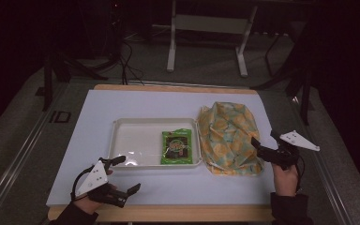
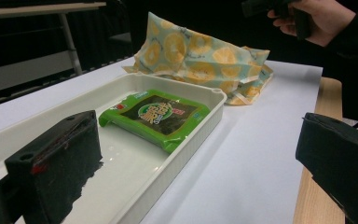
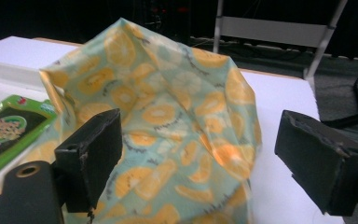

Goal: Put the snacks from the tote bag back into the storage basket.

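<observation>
Cloth: crumpled orange-print fabric bag [image 1: 228, 138], soft folds, beside white plastic tray [image 1: 136, 123].
Packet: glossy green foil snack packet [image 1: 178, 147], flat in tray.
Left gripper [image 1: 122, 174]: jaws apart, empty.
Right gripper [image 1: 265, 140]: jaws spread at bag.

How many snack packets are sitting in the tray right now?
1. A green snack packet lies flat at the right end of the white tray, beside the fruit-print bag. The bag may hide others.

Left gripper [image 1: 125, 174] hovers low near the table's front-left corner, jaws wide apart; right gripper [image 1: 265, 140] near its right edge, seemingly open too.
</observation>
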The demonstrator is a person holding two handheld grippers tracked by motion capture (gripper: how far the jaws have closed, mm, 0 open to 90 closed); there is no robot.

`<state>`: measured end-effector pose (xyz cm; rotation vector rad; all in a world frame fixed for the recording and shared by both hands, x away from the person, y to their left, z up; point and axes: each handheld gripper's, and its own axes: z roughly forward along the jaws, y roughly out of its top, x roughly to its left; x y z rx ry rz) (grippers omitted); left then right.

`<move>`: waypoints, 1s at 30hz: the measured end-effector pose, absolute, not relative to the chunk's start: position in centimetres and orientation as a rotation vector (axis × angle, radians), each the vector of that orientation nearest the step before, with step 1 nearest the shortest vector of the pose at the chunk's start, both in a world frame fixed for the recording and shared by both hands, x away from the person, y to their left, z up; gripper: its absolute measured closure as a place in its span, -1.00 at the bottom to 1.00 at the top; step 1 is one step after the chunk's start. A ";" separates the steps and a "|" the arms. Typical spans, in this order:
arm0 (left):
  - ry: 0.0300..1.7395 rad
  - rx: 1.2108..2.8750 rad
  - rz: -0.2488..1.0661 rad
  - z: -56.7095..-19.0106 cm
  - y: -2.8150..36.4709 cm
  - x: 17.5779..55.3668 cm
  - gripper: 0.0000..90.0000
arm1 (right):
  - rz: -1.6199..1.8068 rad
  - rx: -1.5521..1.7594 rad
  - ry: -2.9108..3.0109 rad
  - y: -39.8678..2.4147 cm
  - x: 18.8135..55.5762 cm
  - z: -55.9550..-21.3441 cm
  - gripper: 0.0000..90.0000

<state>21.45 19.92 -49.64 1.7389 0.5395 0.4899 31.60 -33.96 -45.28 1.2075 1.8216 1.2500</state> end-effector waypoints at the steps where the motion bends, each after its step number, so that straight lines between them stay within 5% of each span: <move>1: 0.540 1.738 0.489 -49.6 19.9 21.4 -0.99 | 1.249 1.207 1.816 -34.1 31.5 -45.4 -0.67; 30: 0.547 1.723 0.484 -49.5 20.0 21.5 -0.99 | 1.261 1.003 1.725 -34.5 28.6 -48.5 -0.68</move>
